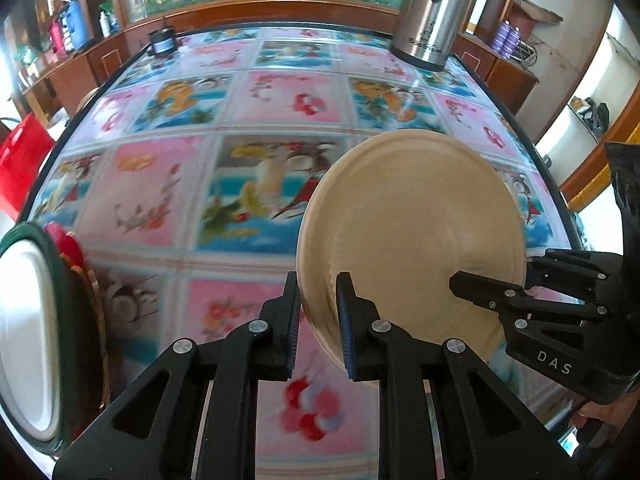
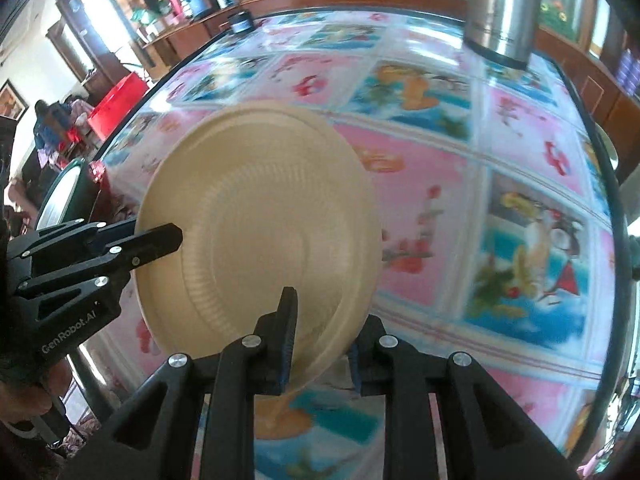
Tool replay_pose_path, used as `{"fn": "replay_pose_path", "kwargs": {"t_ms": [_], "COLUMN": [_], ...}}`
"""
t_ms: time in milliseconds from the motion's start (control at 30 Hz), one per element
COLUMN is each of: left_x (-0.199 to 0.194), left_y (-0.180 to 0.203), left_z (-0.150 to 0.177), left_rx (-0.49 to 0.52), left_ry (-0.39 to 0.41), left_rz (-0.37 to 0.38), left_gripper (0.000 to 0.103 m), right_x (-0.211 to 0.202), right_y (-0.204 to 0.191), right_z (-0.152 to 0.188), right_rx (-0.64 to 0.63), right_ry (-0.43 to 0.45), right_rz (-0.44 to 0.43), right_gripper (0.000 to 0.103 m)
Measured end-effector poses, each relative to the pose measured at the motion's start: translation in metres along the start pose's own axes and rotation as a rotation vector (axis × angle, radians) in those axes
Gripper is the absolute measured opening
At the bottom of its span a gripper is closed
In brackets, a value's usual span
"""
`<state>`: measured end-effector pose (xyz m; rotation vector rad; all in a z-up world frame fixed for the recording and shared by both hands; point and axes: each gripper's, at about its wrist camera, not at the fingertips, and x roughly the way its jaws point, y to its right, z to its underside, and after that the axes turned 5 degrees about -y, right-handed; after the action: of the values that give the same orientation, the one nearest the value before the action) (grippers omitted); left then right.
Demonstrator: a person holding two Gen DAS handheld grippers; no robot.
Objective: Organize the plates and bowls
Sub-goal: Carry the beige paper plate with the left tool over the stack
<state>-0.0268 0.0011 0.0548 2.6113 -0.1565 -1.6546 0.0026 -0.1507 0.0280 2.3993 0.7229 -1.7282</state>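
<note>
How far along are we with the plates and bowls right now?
Done: a white dish with a green rim already sits at the table's left edge, beside something red. In hand: both tools, the left tool and the right tool, clamp the beige plate's rim, carrying it above the table. Left: setting it down by that dish. No other loose dishes are visible.

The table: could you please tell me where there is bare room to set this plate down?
The table's middle is bare, from the plate back to the steel flask and the small black tin. The left edge is crowded: a green-rimmed white dish with red items behind it.
</note>
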Motion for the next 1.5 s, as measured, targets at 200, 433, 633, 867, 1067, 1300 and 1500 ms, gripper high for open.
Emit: {"fn": "replay_pose_path", "kwargs": {"t_ms": [200, 433, 633, 867, 1067, 1300, 1500], "left_x": [-0.013, -0.028, -0.04, -0.05, -0.06, -0.071, -0.085], "left_y": [-0.023, -0.048, -0.065, -0.081, -0.096, -0.111, -0.13], "left_z": [0.009, 0.015, 0.018, 0.02, 0.023, 0.028, 0.032], "left_rx": [-0.025, -0.052, -0.075, -0.094, -0.115, -0.136, -0.165], "left_ry": [0.015, 0.039, 0.061, 0.076, 0.093, 0.114, 0.134], "left_rz": [-0.004, -0.012, -0.011, -0.007, -0.013, -0.02, -0.031], "left_gripper": [0.017, 0.017, 0.017, 0.017, 0.017, 0.017, 0.017], "right_x": [0.004, 0.001, -0.001, -0.002, -0.001, -0.002, -0.003], "right_y": [-0.026, -0.058, -0.078, -0.095, -0.111, -0.13, -0.15], "right_z": [-0.004, -0.017, -0.025, -0.029, -0.035, -0.042, -0.05], "right_rx": [-0.028, -0.084, -0.119, -0.15, -0.18, -0.215, -0.253], "right_ry": [-0.001, 0.017, 0.023, 0.022, 0.023, 0.027, 0.034], "right_rz": [-0.002, 0.012, 0.02, 0.032, 0.031, 0.034, 0.022], "right_gripper": [0.024, 0.024, 0.024, 0.026, 0.026, 0.029, 0.029]}}
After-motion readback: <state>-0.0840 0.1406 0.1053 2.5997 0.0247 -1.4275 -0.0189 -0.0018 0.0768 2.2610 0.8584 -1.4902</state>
